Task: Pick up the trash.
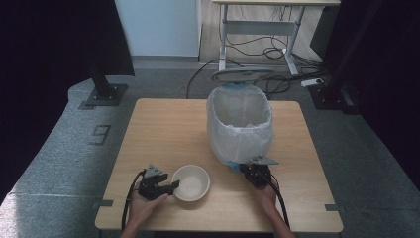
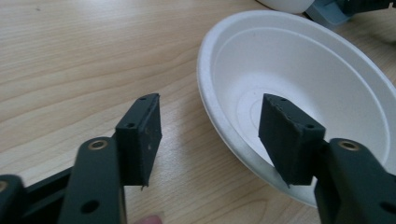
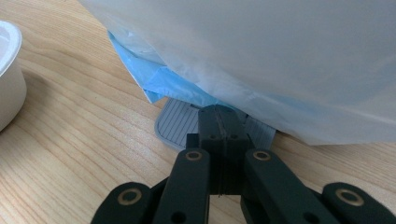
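A white empty bowl (image 1: 190, 182) (image 2: 299, 70) sits near the table's front edge. My left gripper (image 1: 173, 187) (image 2: 210, 126) straddles its near rim: one jaw hangs inside the bowl, the other stands outside over the wood, and gaps show on both sides of the rim, so it is open. My right gripper (image 1: 247, 168) (image 3: 219, 116) is shut with nothing between its jaws, its tips resting on the grey ribbed pedal (image 3: 175, 123) at the foot of a bin (image 1: 240, 124). The bin is lined with a white bag (image 3: 257, 56), and its lid (image 1: 242, 74) stands raised.
The wooden table (image 1: 163, 124) has bare room at its left and back left. A corner of the bowl (image 3: 7, 79) appears at the left of the right gripper view. Beyond the table are a grey carpet, cables and a desk frame (image 1: 257, 29).
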